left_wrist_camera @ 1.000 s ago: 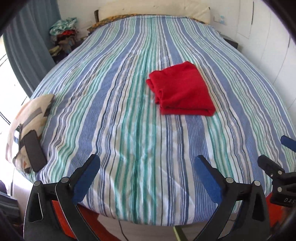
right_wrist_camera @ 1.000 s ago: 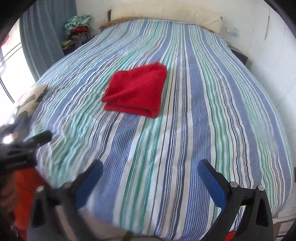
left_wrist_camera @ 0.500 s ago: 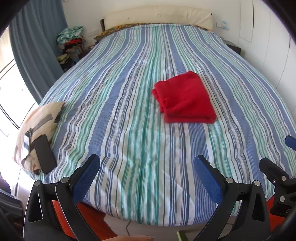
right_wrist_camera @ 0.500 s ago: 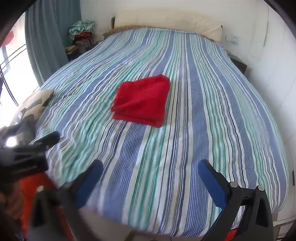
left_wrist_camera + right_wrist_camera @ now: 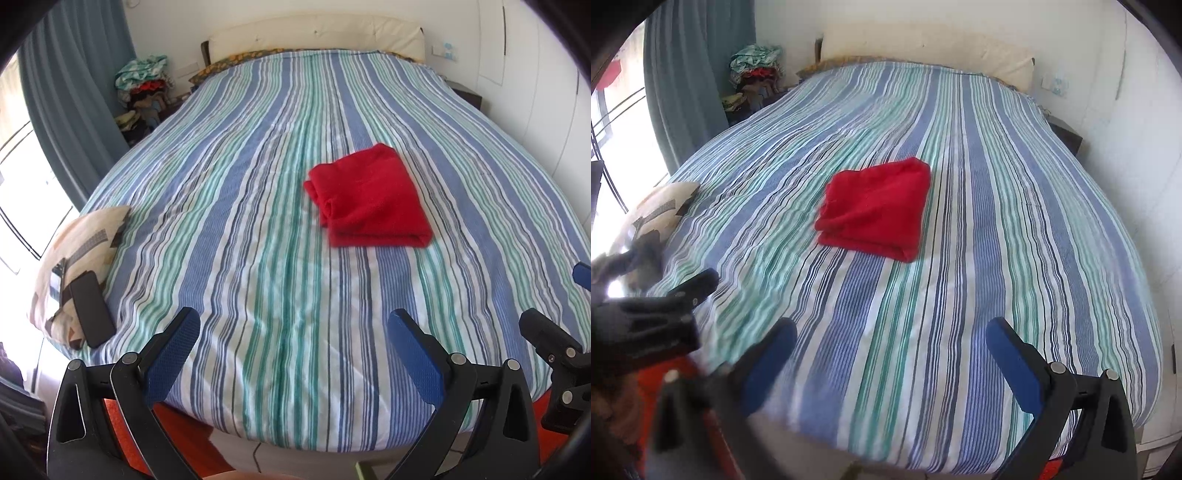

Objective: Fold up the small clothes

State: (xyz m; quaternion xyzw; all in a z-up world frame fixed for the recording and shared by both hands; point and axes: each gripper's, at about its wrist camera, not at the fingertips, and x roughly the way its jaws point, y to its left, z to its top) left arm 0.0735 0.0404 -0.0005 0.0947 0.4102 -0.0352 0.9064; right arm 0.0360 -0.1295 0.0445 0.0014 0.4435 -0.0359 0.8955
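A red garment (image 5: pixel 369 197) lies folded into a thick rectangle near the middle of the striped bed (image 5: pixel 258 240); the right wrist view shows the same red garment (image 5: pixel 877 208). My left gripper (image 5: pixel 291 325) hangs open over the bed's near edge, well short of the garment, with nothing between its blue pads. My right gripper (image 5: pixel 890 338) is open too, also back at the near edge and empty. Each gripper shows at the side of the other's view.
A patterned cushion (image 5: pixel 79 254) with a dark phone (image 5: pixel 92 308) on it sits at the bed's left edge. A pile of clothes (image 5: pixel 144 92) stands beside the blue curtain (image 5: pixel 74 103). A cream headboard (image 5: pixel 314 37) and a white wall close the far side.
Both grippers have pulled back and risen away from the bed, so more of the room shows. The red garment has stayed where it lay.
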